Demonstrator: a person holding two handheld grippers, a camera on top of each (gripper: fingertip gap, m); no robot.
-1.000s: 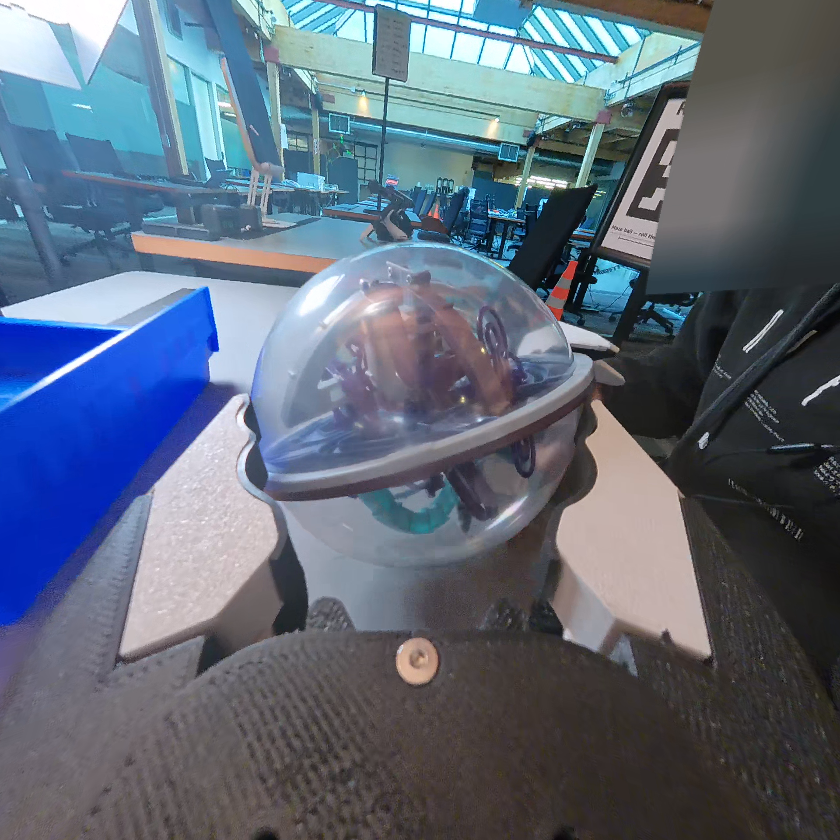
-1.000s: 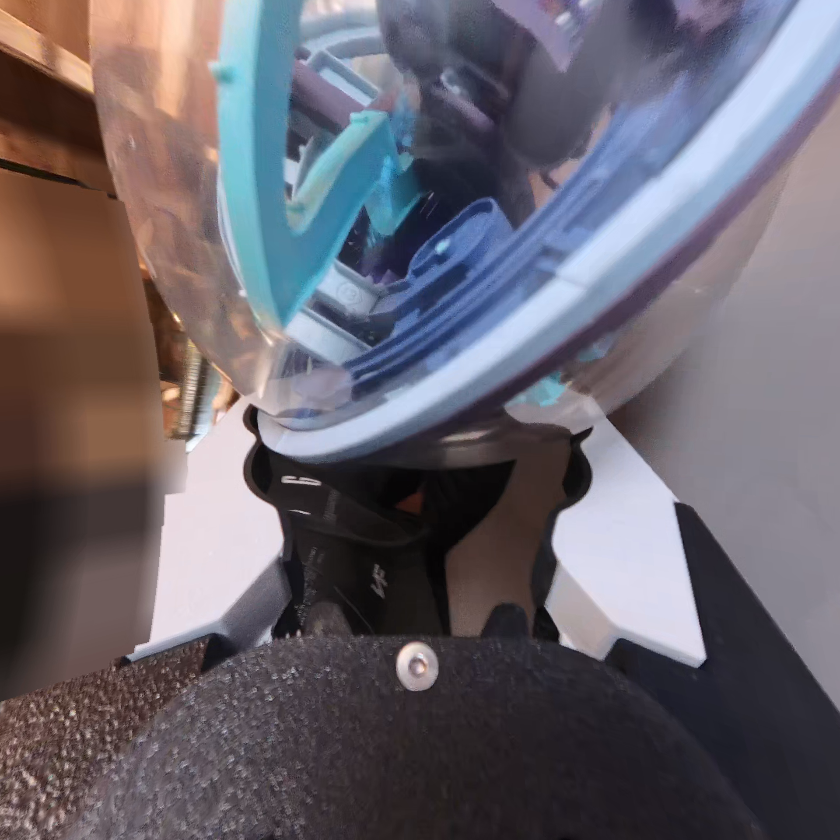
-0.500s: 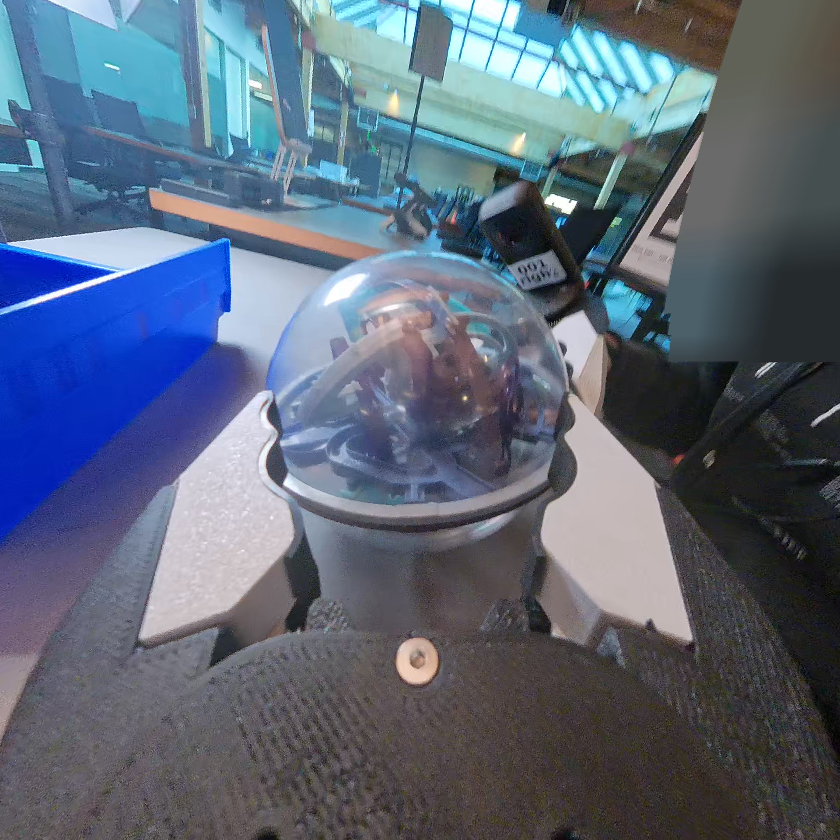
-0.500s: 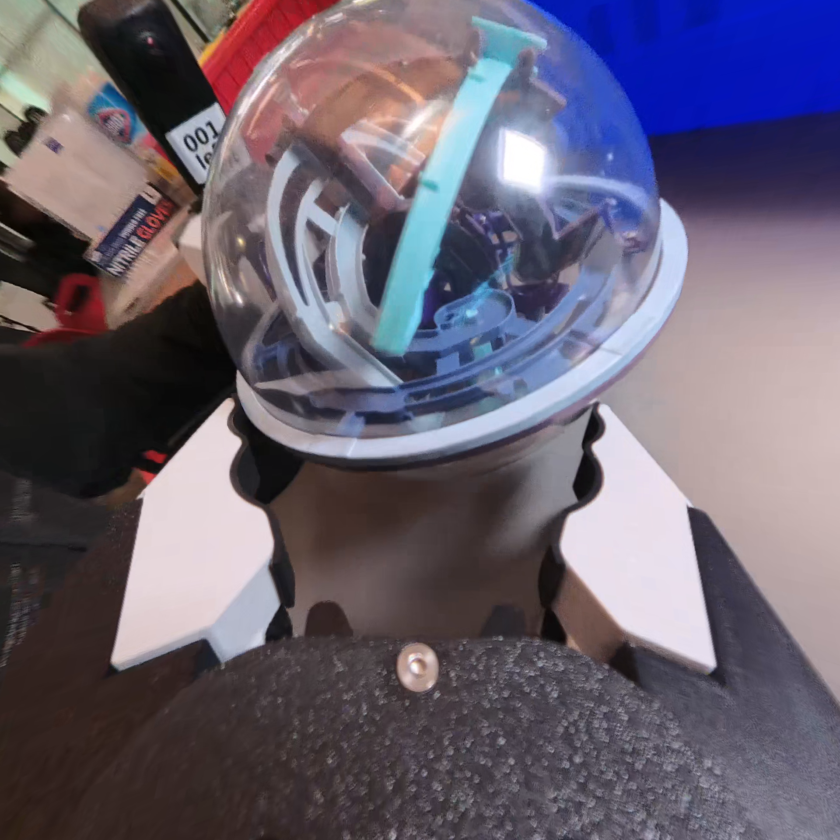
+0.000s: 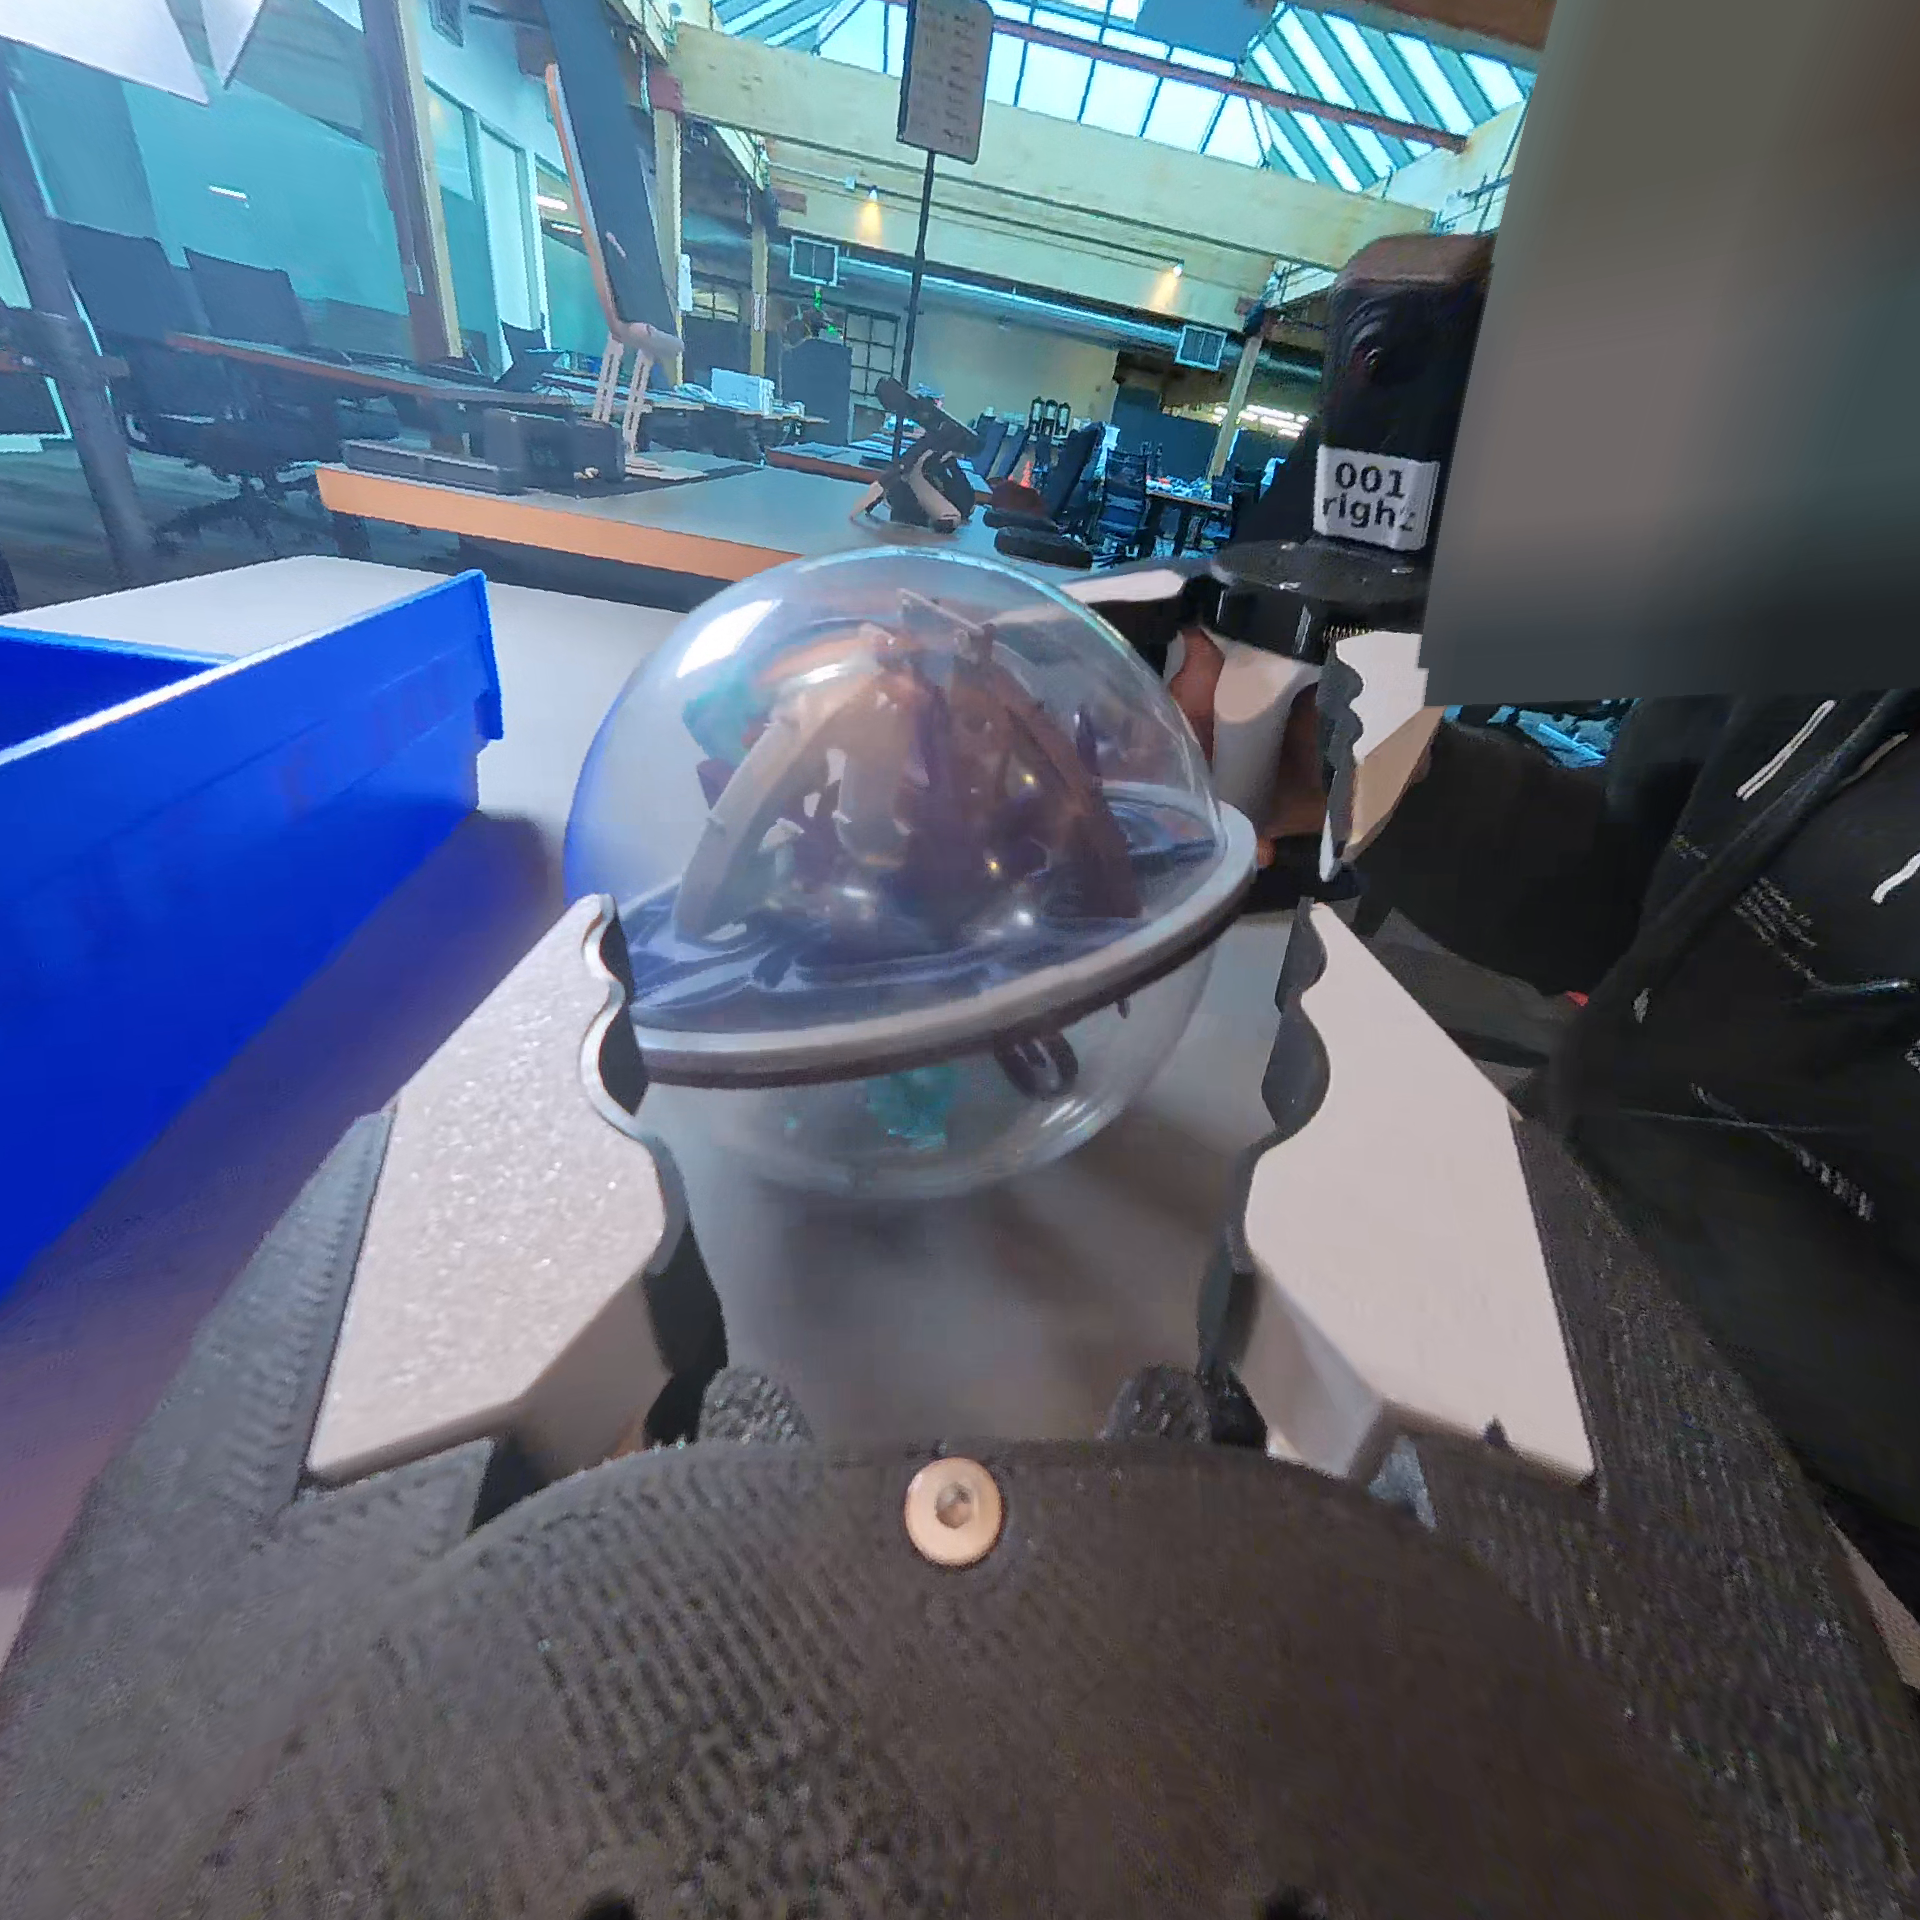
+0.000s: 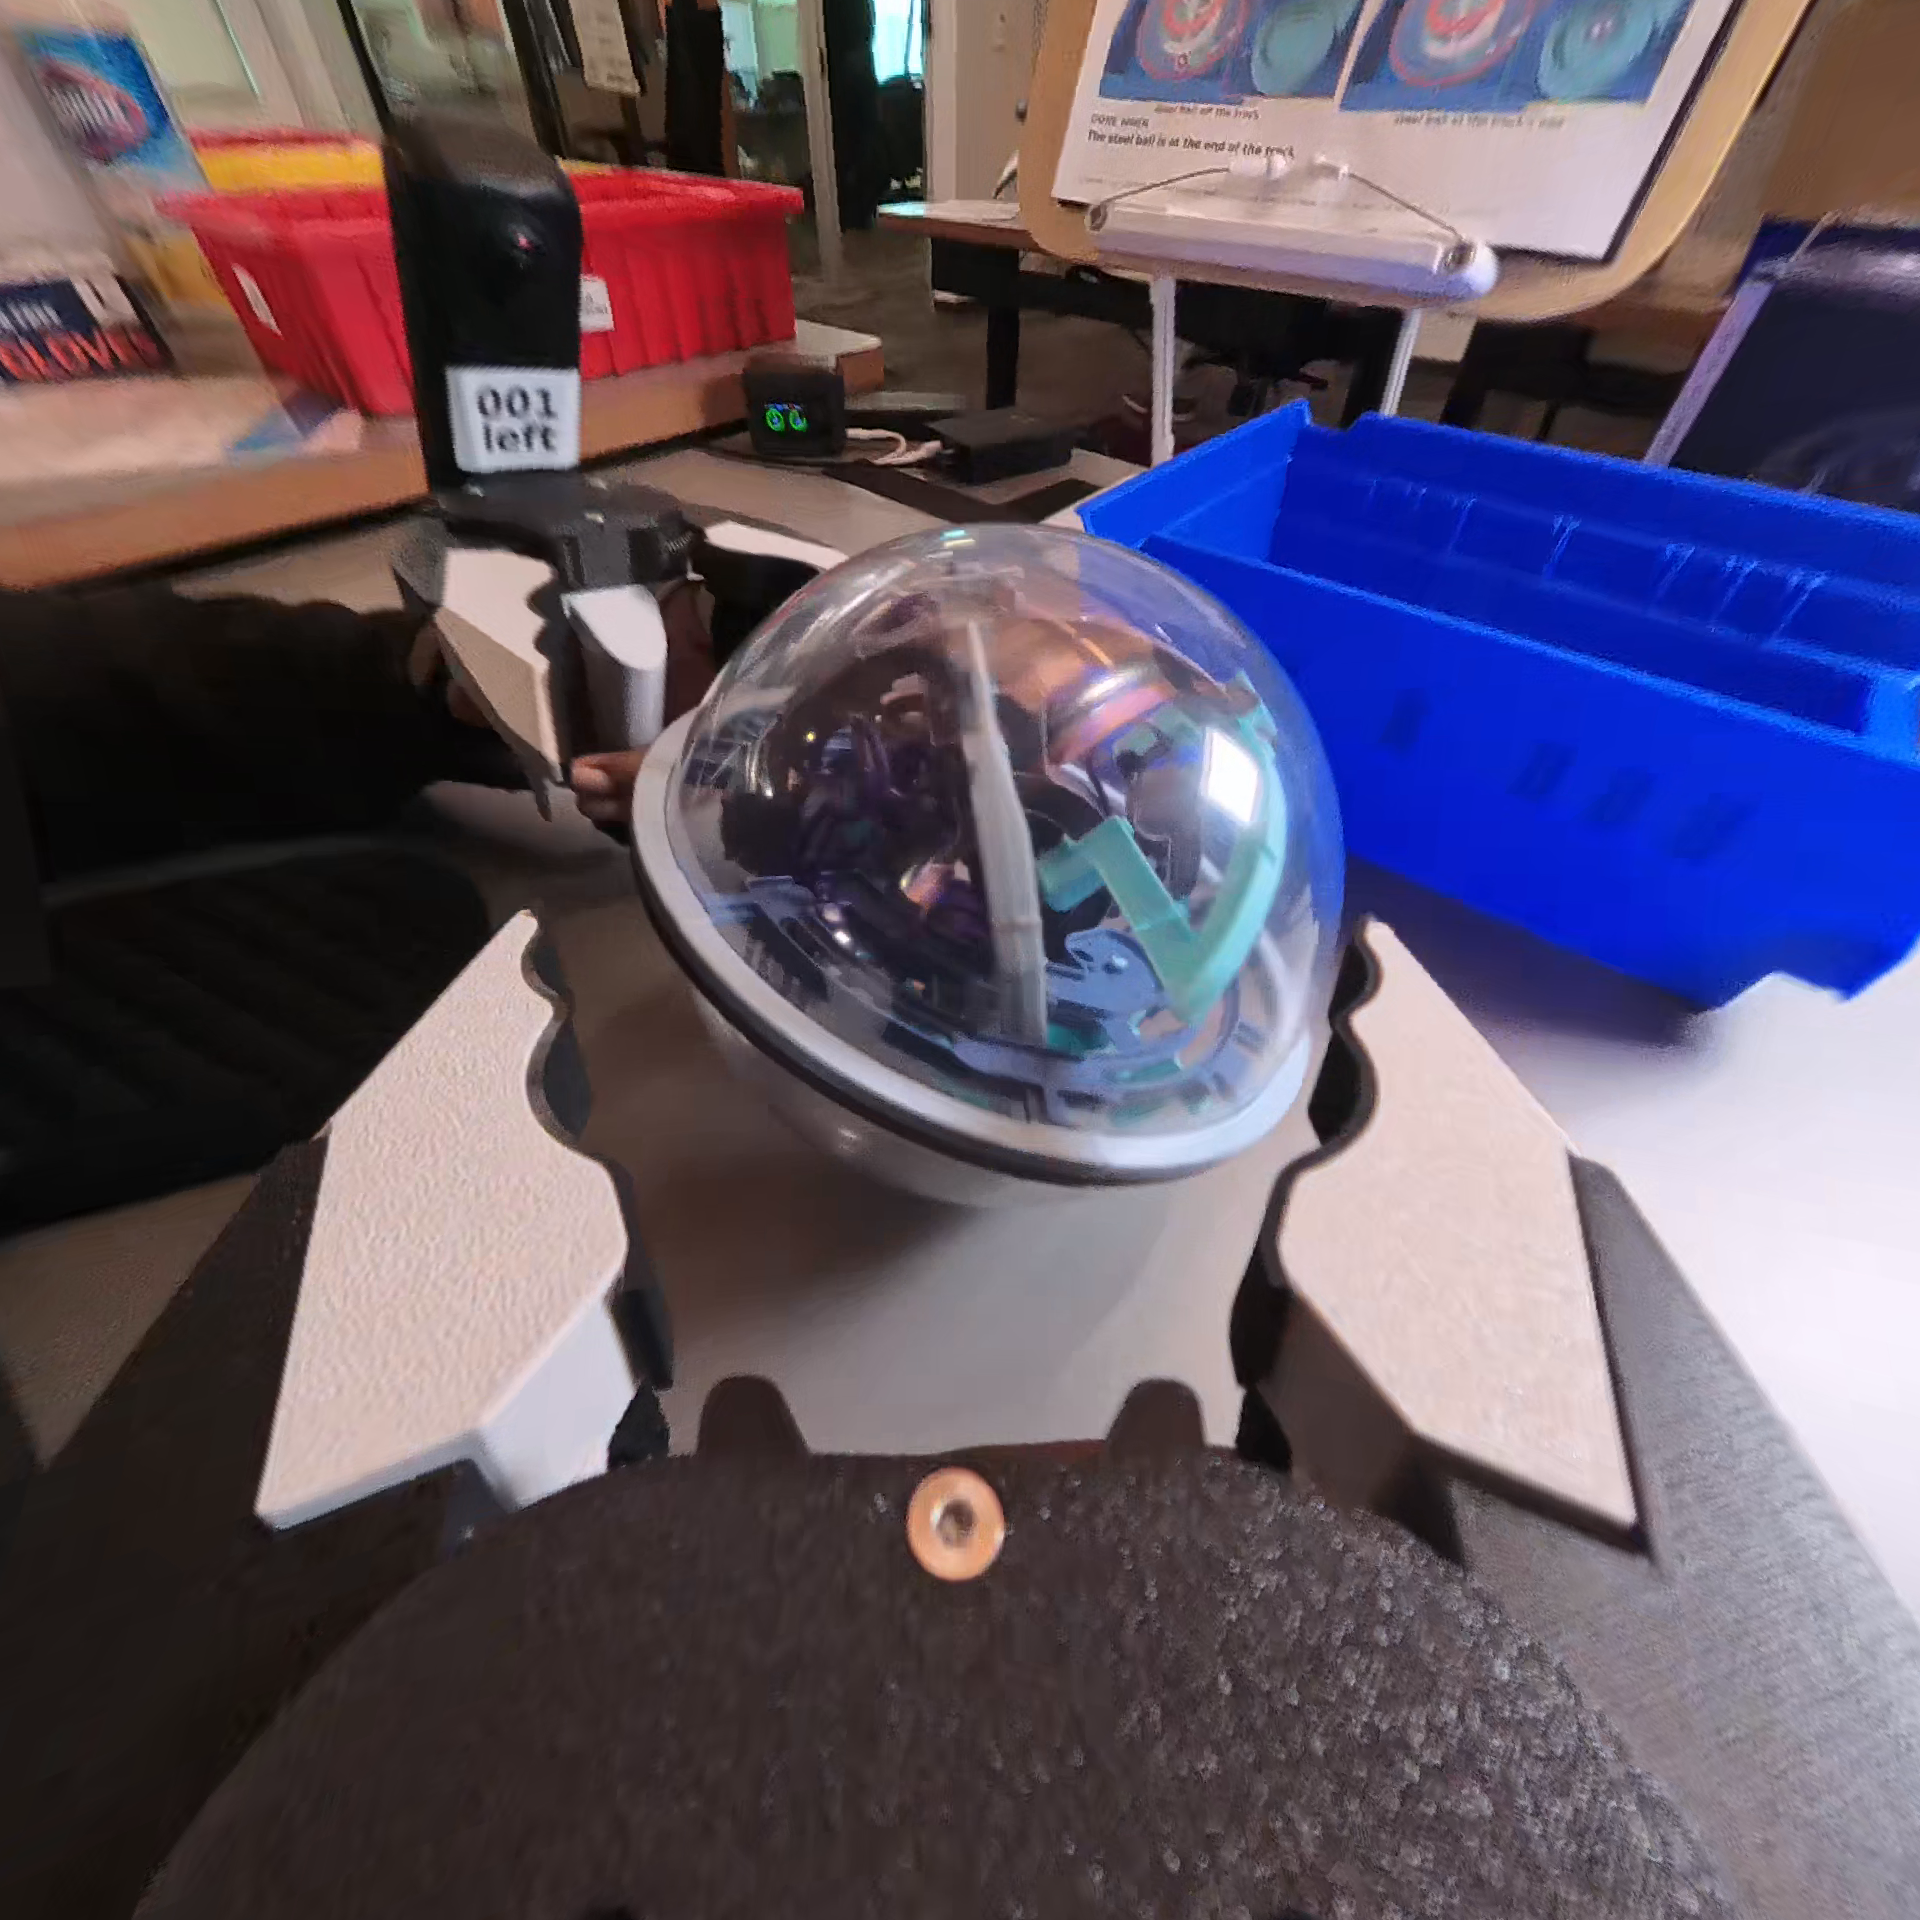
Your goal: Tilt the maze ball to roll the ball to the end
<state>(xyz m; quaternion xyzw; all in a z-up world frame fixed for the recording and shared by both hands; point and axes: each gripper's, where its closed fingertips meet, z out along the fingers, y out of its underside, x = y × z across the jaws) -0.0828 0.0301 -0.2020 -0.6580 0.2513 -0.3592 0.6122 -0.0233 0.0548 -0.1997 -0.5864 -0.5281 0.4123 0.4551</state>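
The maze ball [image 5: 894,883] is a clear sphere with a grey rim and coloured tracks inside. It rests tilted on the grey table [image 5: 935,1299]. My left gripper [image 5: 951,920] is open, with the sphere just past its fingertips and its left finger at the rim. In the right wrist view the maze ball [image 6: 987,862] sits between the tips of my open right gripper [image 6: 948,923], with a gap at the left finger. Each gripper shows across the sphere in the other view: the right gripper [image 5: 1299,727] and the left gripper [image 6: 561,675]. I cannot pick out the small ball inside.
A blue bin [image 5: 208,831] stands on the table close to the sphere, on the right in the right wrist view [image 6: 1558,748]. A person's black sleeve [image 5: 1714,987] is beside the left gripper. A red bin [image 6: 675,270] and a board on a stand [image 6: 1351,104] are farther back.
A second ago the sphere was raised and steeply tilted against the right gripper's fingertips. It has come down onto the table, and the right gripper has drawn back. The jaw widths look unchanged.
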